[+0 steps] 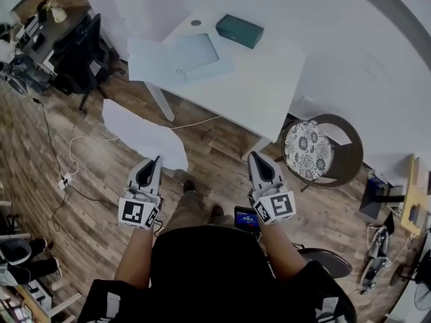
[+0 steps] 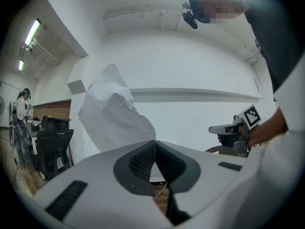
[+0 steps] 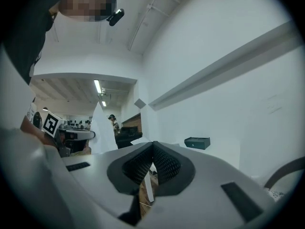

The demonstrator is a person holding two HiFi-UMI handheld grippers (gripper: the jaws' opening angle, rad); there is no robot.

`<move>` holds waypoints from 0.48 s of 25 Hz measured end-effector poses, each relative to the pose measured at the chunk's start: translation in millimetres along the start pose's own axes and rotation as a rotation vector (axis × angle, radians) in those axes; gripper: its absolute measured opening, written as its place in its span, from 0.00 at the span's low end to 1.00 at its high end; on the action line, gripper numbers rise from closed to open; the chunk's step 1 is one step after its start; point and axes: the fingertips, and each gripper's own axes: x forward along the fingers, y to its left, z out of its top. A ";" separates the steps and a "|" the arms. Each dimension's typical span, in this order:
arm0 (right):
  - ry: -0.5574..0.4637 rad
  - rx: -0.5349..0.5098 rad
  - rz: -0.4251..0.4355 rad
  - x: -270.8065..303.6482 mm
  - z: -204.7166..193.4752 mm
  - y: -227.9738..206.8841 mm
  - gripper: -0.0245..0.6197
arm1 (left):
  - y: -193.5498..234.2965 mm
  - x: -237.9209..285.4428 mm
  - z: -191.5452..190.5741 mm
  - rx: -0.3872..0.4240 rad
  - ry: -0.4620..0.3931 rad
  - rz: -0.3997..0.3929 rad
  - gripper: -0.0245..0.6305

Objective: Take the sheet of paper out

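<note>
A white sheet of paper [image 1: 143,134] hangs in the air over the wooden floor, pinched by its near edge in my left gripper [image 1: 156,161], which is shut on it. From the left gripper view the crumpled sheet [image 2: 112,113] rises up and to the left of the closed jaws [image 2: 155,143]. My right gripper [image 1: 254,157] is level beside it, shut with nothing between its pads [image 3: 153,146]. The right gripper view also catches the sheet [image 3: 102,128] off to the left. A pale translucent folder [image 1: 180,59] lies on the white table [image 1: 269,93].
A dark green box [image 1: 239,31] sits at the table's far edge. A round chair with a floral cushion [image 1: 308,150] stands to the right of the table. A black office chair [image 1: 77,52] and desks are at the far left. Cables [image 1: 74,160] run across the floor.
</note>
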 end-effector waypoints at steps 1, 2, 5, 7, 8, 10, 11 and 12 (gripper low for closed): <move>0.003 0.001 0.000 -5.4 -2.4 -0.3 0.05 | -5.3 -4.5 -0.2 0.005 0.002 0.001 0.04; 0.005 0.004 0.000 -9.9 -4.5 -0.6 0.05 | -9.7 -8.1 -0.6 0.013 0.004 0.002 0.04; 0.012 0.014 -0.004 -21.3 -10.7 -0.7 0.05 | -19.9 -17.0 -2.6 0.029 0.016 0.003 0.04; 0.016 0.020 -0.005 -28.1 -14.8 1.1 0.05 | -23.6 -23.3 -4.8 0.026 0.023 0.002 0.04; 0.017 0.024 -0.005 -30.0 -16.2 2.0 0.05 | -24.0 -25.6 -6.1 0.022 0.028 0.002 0.04; 0.016 0.035 -0.006 -31.8 -17.9 4.3 0.05 | -23.1 -28.9 -9.1 0.013 0.037 -0.001 0.04; 0.017 0.037 -0.006 -32.0 -18.4 6.0 0.05 | -22.0 -30.4 -10.4 0.011 0.040 -0.003 0.04; 0.019 0.037 -0.007 -31.5 -18.9 8.0 0.05 | -20.5 -31.7 -11.7 0.010 0.043 -0.006 0.04</move>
